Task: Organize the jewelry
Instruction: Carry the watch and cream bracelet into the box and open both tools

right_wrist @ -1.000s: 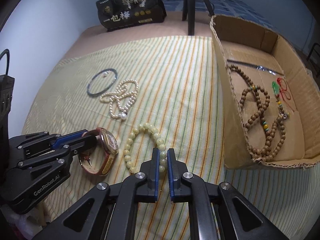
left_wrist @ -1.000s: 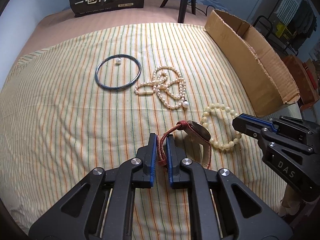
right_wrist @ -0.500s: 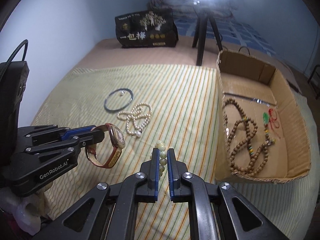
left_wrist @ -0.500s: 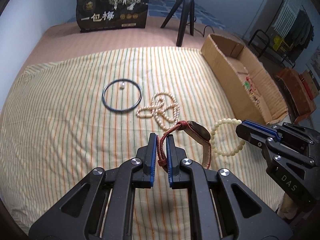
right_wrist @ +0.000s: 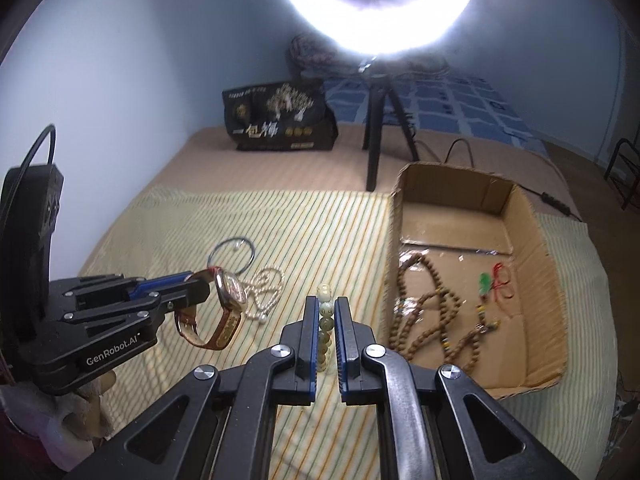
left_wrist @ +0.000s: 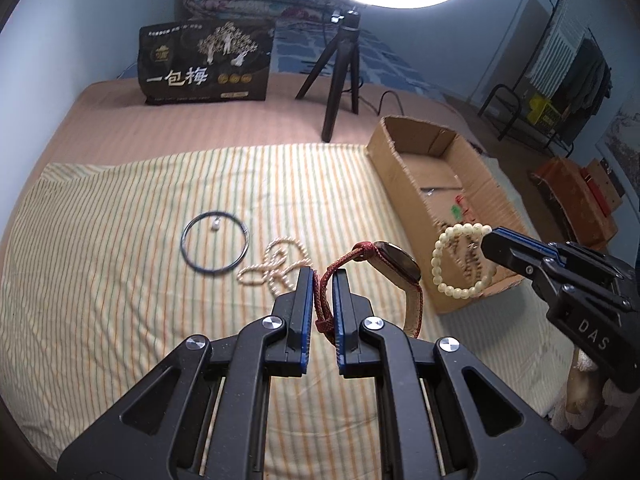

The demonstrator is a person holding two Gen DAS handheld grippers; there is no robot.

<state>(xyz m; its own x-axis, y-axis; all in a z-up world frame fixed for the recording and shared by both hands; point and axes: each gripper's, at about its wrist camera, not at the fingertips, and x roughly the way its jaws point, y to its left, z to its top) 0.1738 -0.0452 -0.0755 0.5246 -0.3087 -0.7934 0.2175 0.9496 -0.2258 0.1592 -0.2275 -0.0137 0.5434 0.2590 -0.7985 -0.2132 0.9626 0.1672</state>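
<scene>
A: The cardboard box (right_wrist: 536,240), right of frame, holds wooden beads. Nothing blocks it.

B: The left gripper (left_wrist: 322,280) pinches the watch (left_wrist: 394,264) by its soft red strap; the heavier case dangles mid-frame, likely to swing.

A: The right gripper (right_wrist: 323,312) is pressed on the bead bracelet (right_wrist: 325,310), light, slippery; a pearl necklace (left_wrist: 276,266) and a dark bangle (left_wrist: 216,246) lie left on the striped cloth (left_wrist: 100,280).

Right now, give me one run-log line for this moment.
left gripper: shut on watch strap | right gripper: shut on bead bracelet | both held above cloth | box: wooden beads, pendant | pearls, bangle left on cloth
</scene>
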